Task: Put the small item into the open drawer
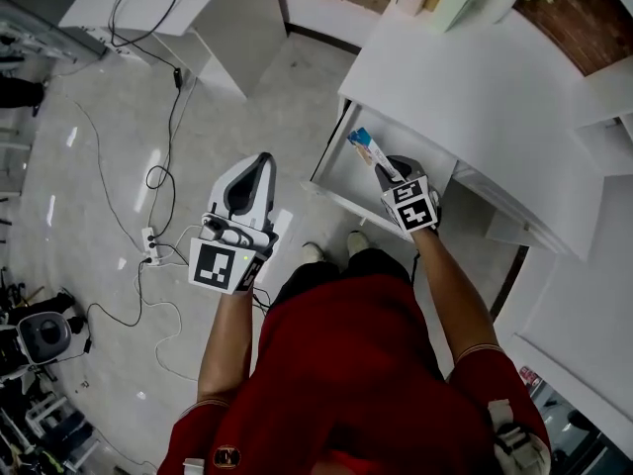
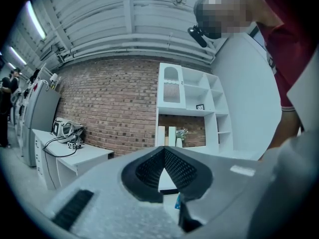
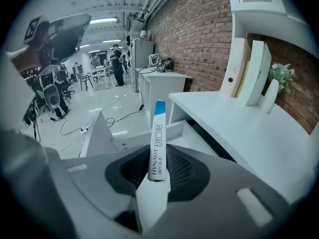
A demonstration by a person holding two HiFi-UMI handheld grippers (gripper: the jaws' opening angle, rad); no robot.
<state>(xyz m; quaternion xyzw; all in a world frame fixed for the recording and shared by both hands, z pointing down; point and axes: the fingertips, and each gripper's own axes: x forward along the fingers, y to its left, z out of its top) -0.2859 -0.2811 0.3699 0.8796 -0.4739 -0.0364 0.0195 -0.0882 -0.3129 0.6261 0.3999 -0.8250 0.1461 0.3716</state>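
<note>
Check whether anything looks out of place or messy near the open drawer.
Nothing looks spilled or damaged. The drawer is open, with the slim box clamped in the right gripper over it. Only the cables sprawl loosely across the floor.

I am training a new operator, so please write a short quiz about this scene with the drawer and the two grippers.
1. True or false: the left gripper holds the small box.
2. Which gripper is over the open drawer? A left gripper, B right gripper, C neither.
3. Fill in: the box's free end is coloured ____.
Key: 1 false, the left gripper is empty; 2 B; 3 blue.
</note>
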